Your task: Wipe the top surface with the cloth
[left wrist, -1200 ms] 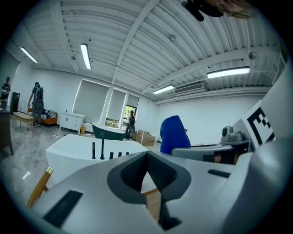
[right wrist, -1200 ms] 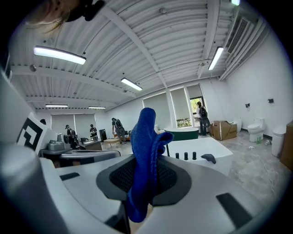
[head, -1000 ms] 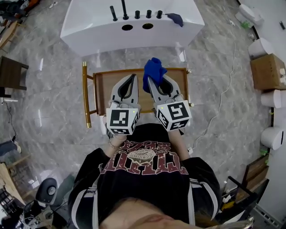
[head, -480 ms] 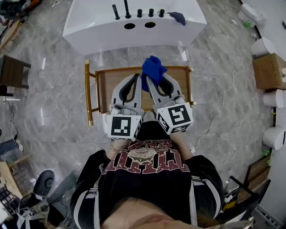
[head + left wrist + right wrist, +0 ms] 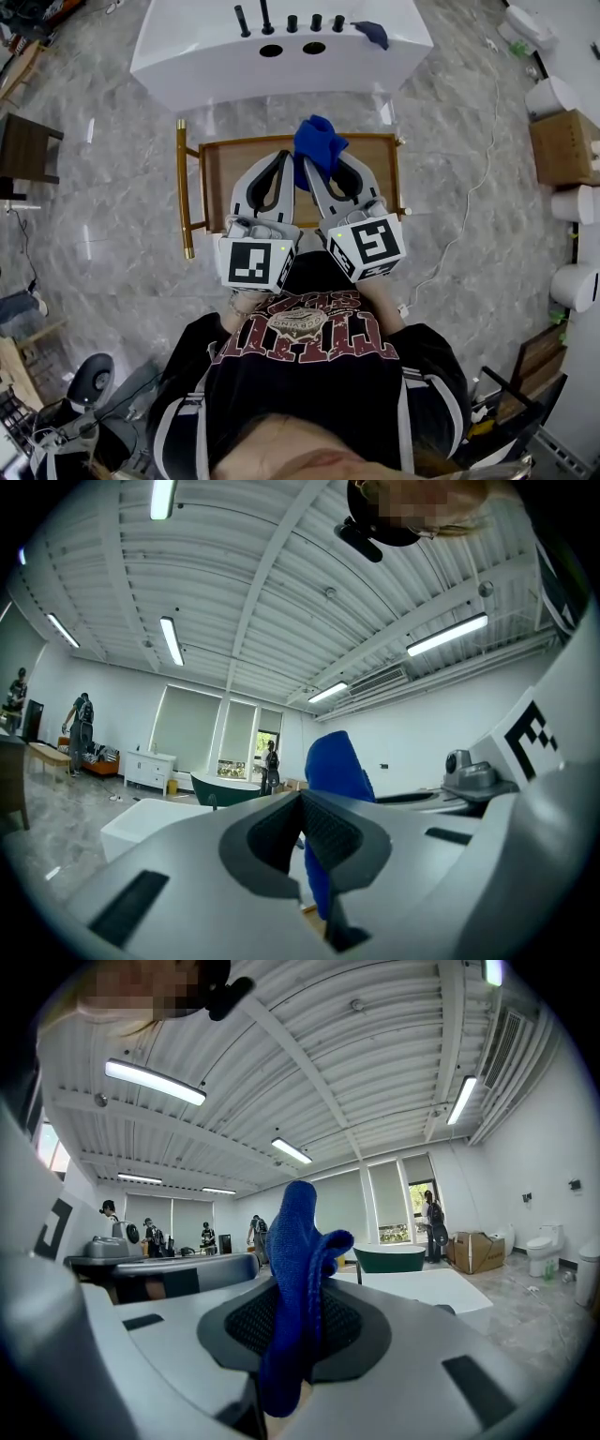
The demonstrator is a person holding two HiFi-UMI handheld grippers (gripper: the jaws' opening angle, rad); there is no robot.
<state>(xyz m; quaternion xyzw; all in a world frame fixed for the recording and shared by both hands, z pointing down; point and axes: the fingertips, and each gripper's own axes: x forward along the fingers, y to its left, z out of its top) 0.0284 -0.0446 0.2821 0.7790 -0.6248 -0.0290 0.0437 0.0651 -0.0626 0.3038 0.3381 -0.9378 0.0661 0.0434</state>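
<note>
Blue cloth (image 5: pixel 319 141) is pinched in the jaws of our right gripper (image 5: pixel 307 171), over the far edge of the small wooden table (image 5: pixel 221 187). Our left gripper (image 5: pixel 282 161), just beside it, has its jaws pressed together on nothing.

No legible text; the shirt print (image 5: pixel 298 328) is unreadable.

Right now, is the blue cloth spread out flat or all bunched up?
Bunched up: the blue cloth sticks up in a crumpled wad, pinched in the right tongs.
</note>
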